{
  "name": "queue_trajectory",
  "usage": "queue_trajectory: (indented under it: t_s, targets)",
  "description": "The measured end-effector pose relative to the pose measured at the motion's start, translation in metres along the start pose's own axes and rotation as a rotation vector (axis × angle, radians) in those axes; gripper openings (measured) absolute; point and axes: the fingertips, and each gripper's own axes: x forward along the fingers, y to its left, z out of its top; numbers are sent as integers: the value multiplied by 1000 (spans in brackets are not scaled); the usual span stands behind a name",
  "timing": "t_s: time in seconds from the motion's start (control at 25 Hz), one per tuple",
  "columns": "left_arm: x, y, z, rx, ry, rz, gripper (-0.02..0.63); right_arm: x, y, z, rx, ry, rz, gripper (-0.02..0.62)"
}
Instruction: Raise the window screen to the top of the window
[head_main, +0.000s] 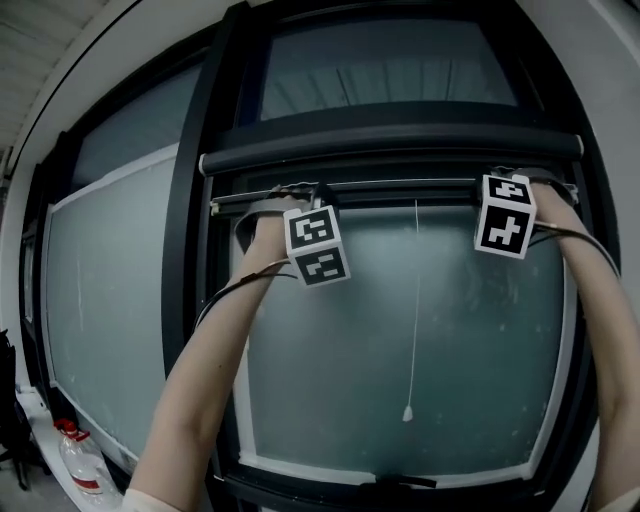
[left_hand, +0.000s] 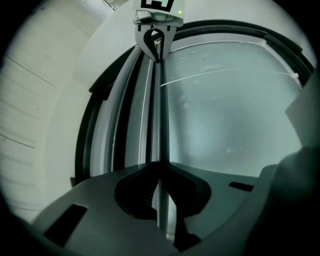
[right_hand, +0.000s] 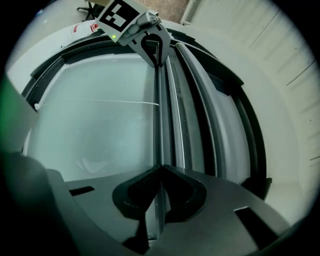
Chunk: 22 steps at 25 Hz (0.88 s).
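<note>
The window screen's thin grey bar (head_main: 400, 192) lies level high in the dark window frame (head_main: 190, 230), just under the thick black header (head_main: 390, 145). My left gripper (head_main: 285, 197) is shut on the bar near its left end. My right gripper (head_main: 520, 180) is shut on it near its right end. A white pull cord (head_main: 414, 300) hangs from the bar's middle, in front of the frosted pane (head_main: 470, 340). In the left gripper view the bar (left_hand: 160, 115) runs from my left gripper (left_hand: 161, 166) to the right gripper (left_hand: 156, 37). The right gripper view mirrors this: bar (right_hand: 160, 115), right gripper (right_hand: 161, 169), left gripper (right_hand: 152, 47).
Left of the frame is a wide fixed pane (head_main: 110, 300). A plastic bottle with a red label (head_main: 80, 465) stands on the sill at bottom left. A small upper pane (head_main: 390, 65) sits above the header. A black handle (head_main: 405, 482) lies on the bottom frame.
</note>
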Motion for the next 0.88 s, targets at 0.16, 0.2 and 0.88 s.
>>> queue_trajectory:
  t_s: [0.16,0.2,0.88]
  targets:
    - [16,37,0,-10,36,102,18,9,-38,-1,6,11,-108,17]
    - [20,44,-1,-13,44,108,18,11,-46,-1,19,12,-131,17]
    - [-28,85,-10,-931,-402,183,40,-28,-82,-17,705,-354,-376,35]
